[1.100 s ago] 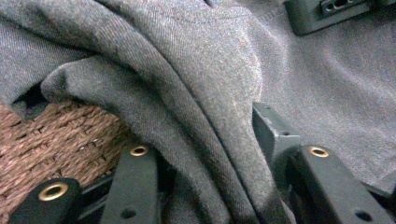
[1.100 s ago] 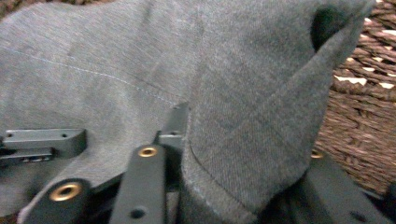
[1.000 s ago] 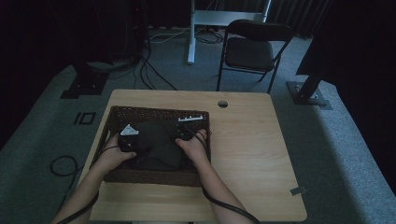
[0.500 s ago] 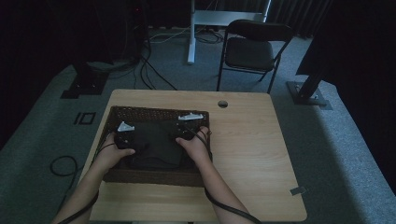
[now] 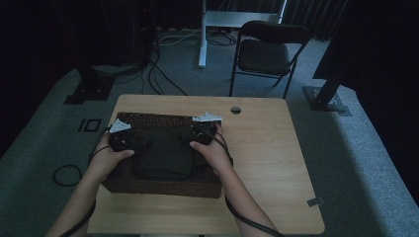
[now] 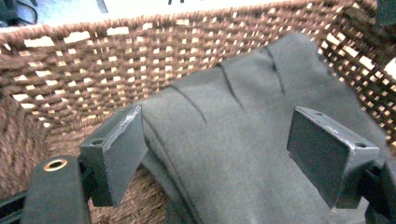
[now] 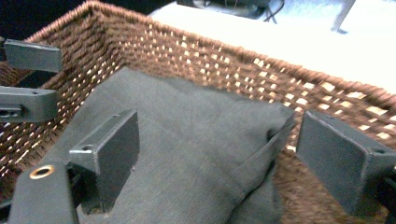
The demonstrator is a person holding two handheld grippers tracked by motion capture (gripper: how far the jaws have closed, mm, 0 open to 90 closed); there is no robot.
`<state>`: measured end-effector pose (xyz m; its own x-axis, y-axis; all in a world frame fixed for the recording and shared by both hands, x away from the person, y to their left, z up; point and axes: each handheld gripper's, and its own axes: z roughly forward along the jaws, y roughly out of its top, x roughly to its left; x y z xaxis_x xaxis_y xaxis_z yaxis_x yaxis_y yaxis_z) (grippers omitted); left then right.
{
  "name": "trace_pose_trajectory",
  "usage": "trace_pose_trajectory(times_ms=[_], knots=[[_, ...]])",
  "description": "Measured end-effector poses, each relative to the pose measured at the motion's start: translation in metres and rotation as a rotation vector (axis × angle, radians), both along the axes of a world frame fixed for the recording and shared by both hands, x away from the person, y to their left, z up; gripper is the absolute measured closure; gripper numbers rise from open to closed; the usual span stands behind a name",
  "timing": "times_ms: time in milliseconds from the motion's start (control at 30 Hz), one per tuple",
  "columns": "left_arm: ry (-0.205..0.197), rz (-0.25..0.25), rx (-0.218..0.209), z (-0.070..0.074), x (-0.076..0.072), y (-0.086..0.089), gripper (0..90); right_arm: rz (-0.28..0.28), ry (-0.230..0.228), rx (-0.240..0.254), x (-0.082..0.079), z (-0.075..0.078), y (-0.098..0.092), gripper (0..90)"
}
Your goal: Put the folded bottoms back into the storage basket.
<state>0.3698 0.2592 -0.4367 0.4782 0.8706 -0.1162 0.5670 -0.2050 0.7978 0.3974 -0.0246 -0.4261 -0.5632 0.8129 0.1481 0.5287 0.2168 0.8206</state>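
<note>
I reach both forearms over the wicker basket, left gripper and right gripper released, jaws straddling the folded dark cloth inside.

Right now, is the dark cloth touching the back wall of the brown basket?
Touching. In the left gripper view, the folded dark cloth runs up against the woven basket's far wall, its top edge lying on the weave with no gap visible.

Both forearms reach into the wicker basket, where the left gripper and right gripper hang with jaws spread wide.
</note>
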Motion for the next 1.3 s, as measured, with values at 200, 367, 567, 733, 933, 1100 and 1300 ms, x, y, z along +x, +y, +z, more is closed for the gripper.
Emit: trace_pose_trajectory(times_ms=[200,367,567,733,933,1100,1300], knots=[[0.005,-0.011,-0.042,0.013,-0.010,0.004,19.3,0.003,-0.031,-0.020,-0.003,0.011,-0.009,12.2],[-0.014,-0.029,-0.041,0.021,-0.021,0.005,19.3,-0.002,-0.035,-0.018,-0.007,0.018,-0.021,12.1],[-0.041,-0.051,-0.042,0.029,-0.032,0.001,19.3,-0.016,-0.040,-0.016,-0.011,0.021,-0.035,12.1],[-0.061,-0.053,-0.064,0.031,-0.040,0.001,19.3,-0.029,-0.047,-0.017,-0.013,0.023,-0.047,12.1],[-0.066,-0.057,-0.074,0.029,-0.049,0.001,19.3,-0.046,-0.049,-0.012,-0.016,0.023,-0.063,12.1],[-0.076,-0.067,-0.089,0.032,-0.057,0.000,19.2,-0.066,-0.053,0.003,-0.018,0.022,-0.076,12.1],[-0.083,-0.074,-0.099,0.031,-0.068,-0.001,18.8,-0.088,-0.065,0.015,-0.023,0.018,-0.092,12.1]])
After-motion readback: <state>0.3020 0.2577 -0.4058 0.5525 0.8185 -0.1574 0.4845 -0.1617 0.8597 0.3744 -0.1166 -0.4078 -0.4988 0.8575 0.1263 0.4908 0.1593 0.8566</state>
